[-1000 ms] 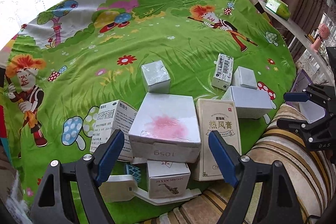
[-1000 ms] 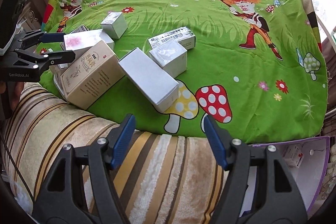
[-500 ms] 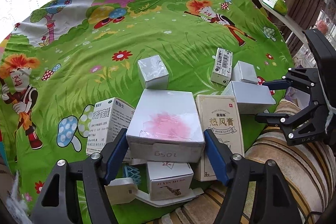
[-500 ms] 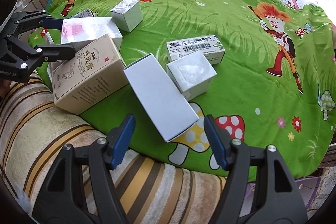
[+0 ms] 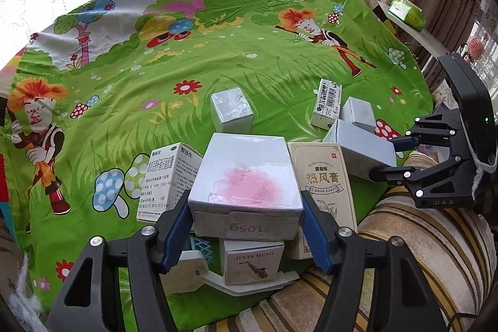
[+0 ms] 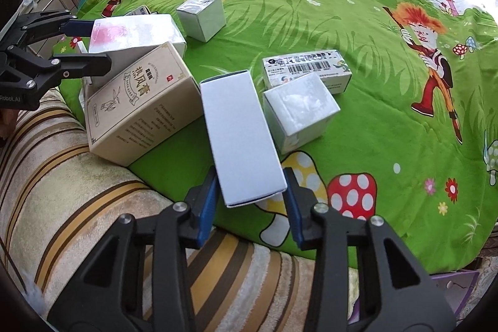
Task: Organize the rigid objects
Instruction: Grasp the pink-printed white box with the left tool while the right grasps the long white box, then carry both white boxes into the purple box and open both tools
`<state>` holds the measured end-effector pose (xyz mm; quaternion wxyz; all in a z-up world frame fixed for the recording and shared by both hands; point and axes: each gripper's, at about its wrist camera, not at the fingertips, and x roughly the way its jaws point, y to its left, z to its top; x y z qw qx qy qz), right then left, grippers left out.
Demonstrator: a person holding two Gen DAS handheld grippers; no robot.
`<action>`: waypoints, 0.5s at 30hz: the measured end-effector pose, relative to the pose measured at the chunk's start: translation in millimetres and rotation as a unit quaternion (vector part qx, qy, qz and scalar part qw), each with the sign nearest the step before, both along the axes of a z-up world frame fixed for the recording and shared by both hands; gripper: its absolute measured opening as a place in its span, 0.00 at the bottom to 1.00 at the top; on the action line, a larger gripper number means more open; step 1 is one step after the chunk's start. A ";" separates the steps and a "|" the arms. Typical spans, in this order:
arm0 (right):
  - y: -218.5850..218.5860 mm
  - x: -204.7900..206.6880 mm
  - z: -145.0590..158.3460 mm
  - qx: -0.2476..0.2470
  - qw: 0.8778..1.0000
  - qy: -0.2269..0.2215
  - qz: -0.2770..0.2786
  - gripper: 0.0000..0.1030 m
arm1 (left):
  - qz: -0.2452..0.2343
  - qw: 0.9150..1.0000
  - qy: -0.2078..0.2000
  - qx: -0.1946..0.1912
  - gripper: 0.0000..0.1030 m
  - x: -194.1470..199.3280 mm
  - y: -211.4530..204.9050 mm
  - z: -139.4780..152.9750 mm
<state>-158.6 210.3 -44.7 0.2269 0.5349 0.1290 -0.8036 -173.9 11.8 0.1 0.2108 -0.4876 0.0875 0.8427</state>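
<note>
A white box with a pink stain [image 5: 246,173] rests on a small "JIYIN MUSIC" box [image 5: 252,265] at the near edge of the cartoon cloth. My left gripper [image 5: 245,201] has its jaws closing, and both blue pads touch that box's sides. In the right wrist view the same box [image 6: 133,31] sits between the left gripper's [image 6: 96,47] fingers. A long white box [image 6: 239,129] lies beside a beige box [image 6: 140,101]. My right gripper [image 6: 249,176] is closing, its pads against the long box's near end.
A small white cube [image 6: 202,16], a barcode box [image 6: 306,69] and another white cube [image 6: 298,111] lie farther out on the green cloth [image 6: 373,129]. A medicine box [image 5: 168,176] stands left of the stack. A striped cushion [image 6: 77,207] borders the near edge.
The left jaws narrowed onto the pink-stained box. The right gripper came forward over the long white box and its jaws went from wide apart to pressing on the box's end.
</note>
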 end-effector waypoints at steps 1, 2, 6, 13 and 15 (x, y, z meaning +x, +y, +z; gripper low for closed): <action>0.4 2.2 1.7 -0.002 1.000 0.003 -0.001 0.41 | 0.003 1.000 0.003 0.002 0.64 1.6 -1.9 2.1; 1.2 4.7 3.8 -0.006 1.000 0.006 -0.001 0.41 | 0.006 1.000 0.006 0.005 0.64 3.2 -3.9 4.3; 5.7 13.3 13.0 -0.023 0.999 0.019 -0.012 0.41 | 0.020 0.999 0.017 0.018 0.64 11.2 -11.1 13.1; 12.5 35.1 29.9 -0.052 0.997 0.040 -0.035 0.41 | 0.052 0.996 0.052 0.041 0.64 36.3 -23.7 37.9; 13.5 43.8 33.7 -0.060 0.996 0.046 -0.042 0.41 | 0.057 0.995 0.065 0.055 0.64 47.2 -25.5 48.1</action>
